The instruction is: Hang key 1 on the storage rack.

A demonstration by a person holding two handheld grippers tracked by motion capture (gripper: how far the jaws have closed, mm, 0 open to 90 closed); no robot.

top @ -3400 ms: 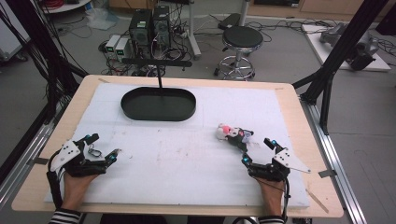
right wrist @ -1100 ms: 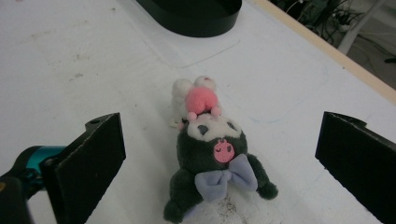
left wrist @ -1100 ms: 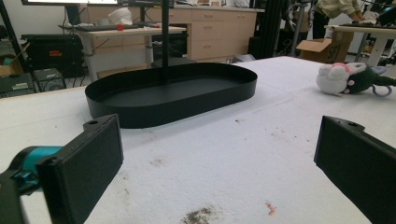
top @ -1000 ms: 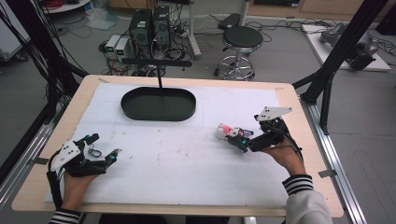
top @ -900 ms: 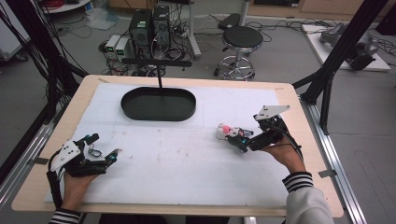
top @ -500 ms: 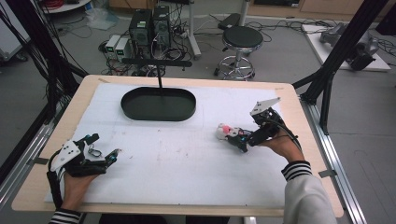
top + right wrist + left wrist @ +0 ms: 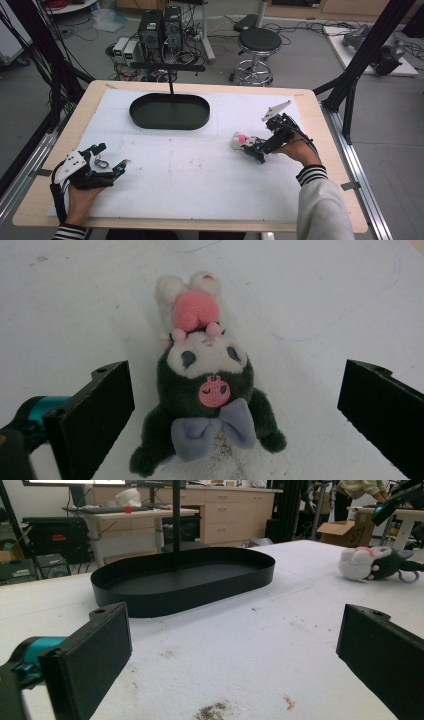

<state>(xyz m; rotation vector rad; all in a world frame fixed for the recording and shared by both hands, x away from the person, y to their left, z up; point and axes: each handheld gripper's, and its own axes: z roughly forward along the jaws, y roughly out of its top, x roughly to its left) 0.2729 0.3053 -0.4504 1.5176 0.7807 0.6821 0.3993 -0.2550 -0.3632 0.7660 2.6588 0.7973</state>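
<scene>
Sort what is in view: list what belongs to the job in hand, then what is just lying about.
In the job:
plush toy, between the open right tongs
black oval tray, a likely drop spot

Lying about:
left tongs, open, resting on the table
stool
computers on the floor

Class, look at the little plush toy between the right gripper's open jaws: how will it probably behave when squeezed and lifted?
The plush toy looks fuzzy and stuffed, so it will probably squash under the right gripper rather than resist. It seems light for its size. Lying flat on the white table cover, it is unlikely to roll, though its limbs may flop.
</scene>
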